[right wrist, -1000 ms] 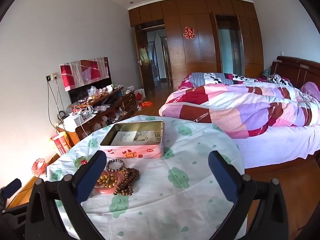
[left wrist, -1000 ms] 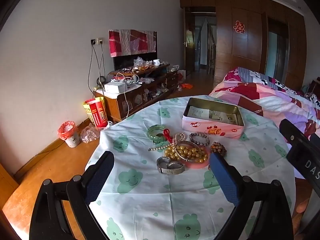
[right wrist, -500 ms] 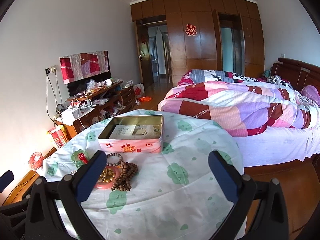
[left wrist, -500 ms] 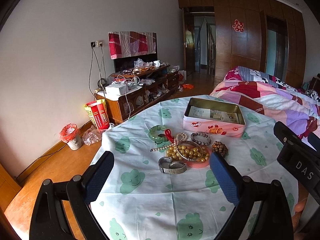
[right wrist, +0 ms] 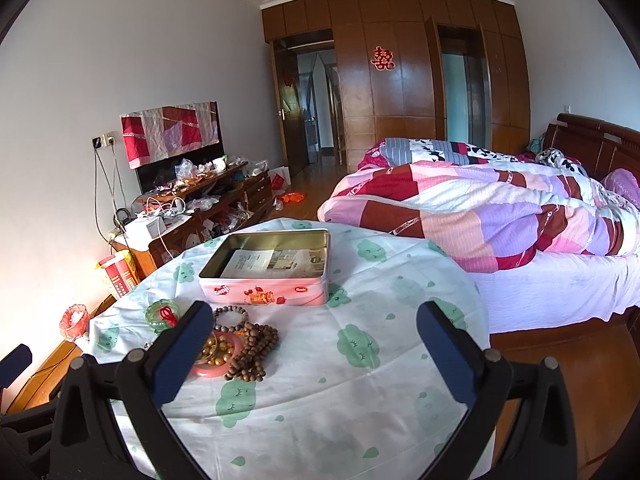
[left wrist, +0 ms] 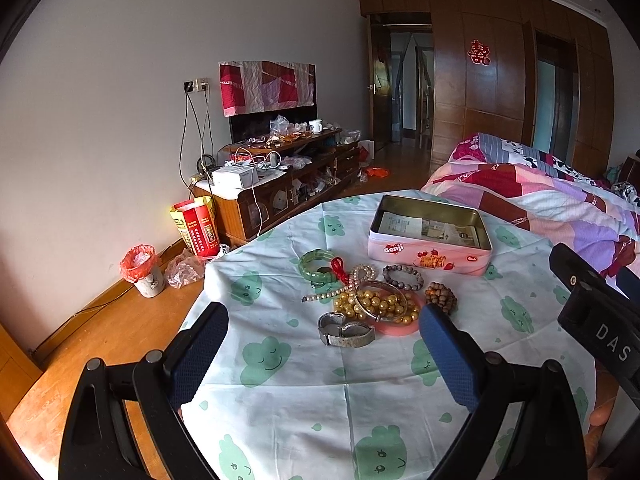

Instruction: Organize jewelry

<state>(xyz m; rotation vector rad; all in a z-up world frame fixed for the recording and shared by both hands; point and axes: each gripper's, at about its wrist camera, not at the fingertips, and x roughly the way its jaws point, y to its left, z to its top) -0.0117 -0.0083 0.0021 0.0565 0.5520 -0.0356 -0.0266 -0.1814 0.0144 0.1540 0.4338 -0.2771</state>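
Both fingers (left wrist: 444, 344) spread wide, empty, jewelry pile (left wrist: 372, 300) beside pink tin (left wrist: 430, 256)

- The left gripper (left wrist: 322, 332) is held level and pointing forward, its two blue-padded fingers (left wrist: 199, 352) spread wide apart with nothing between them.
- The right gripper (right wrist: 314, 334) is likewise held level, jaws spread wide, its blue pads (right wrist: 444, 350) gripping nothing.
- In the left wrist view the black body of the right gripper shows at the right edge, just beside the left one.
- Both grippers hang in the air, touching nothing.
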